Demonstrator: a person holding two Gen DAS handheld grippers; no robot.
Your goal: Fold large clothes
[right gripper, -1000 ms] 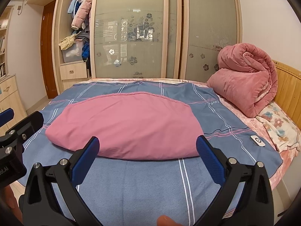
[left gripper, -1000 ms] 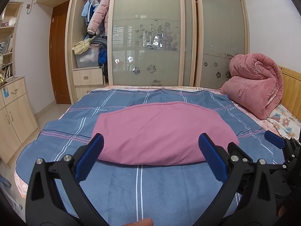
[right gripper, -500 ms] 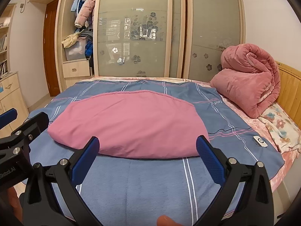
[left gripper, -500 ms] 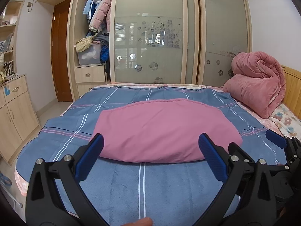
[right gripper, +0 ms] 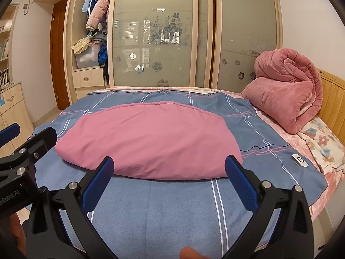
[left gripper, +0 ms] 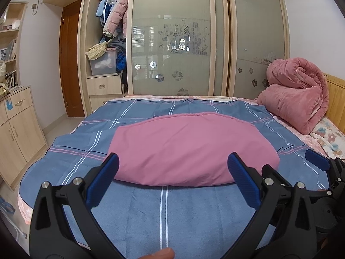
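Observation:
A pink garment (left gripper: 189, 149) (right gripper: 151, 140) lies folded into a flat, rounded slab in the middle of the bed, on a blue checked cover (left gripper: 163, 211) (right gripper: 163, 211). My left gripper (left gripper: 172, 168) hovers open above the cover, just short of the garment's near edge, nothing between its blue pads. My right gripper (right gripper: 168, 168) is likewise open and empty in front of the same edge. Each gripper shows at the side of the other's view.
A rolled pink quilt (left gripper: 295, 95) (right gripper: 286, 90) sits at the bed's right end by a wooden headboard (right gripper: 332, 99). A small white device (right gripper: 299, 160) lies on the cover at right. Wardrobe with sliding glass doors (left gripper: 179, 38) stands behind; a wooden cabinet (left gripper: 15, 127) is left.
Both grippers have lifted and tilted up slightly, so the bed and garment sit lower in the views. The garment has not moved; both grippers stay open.

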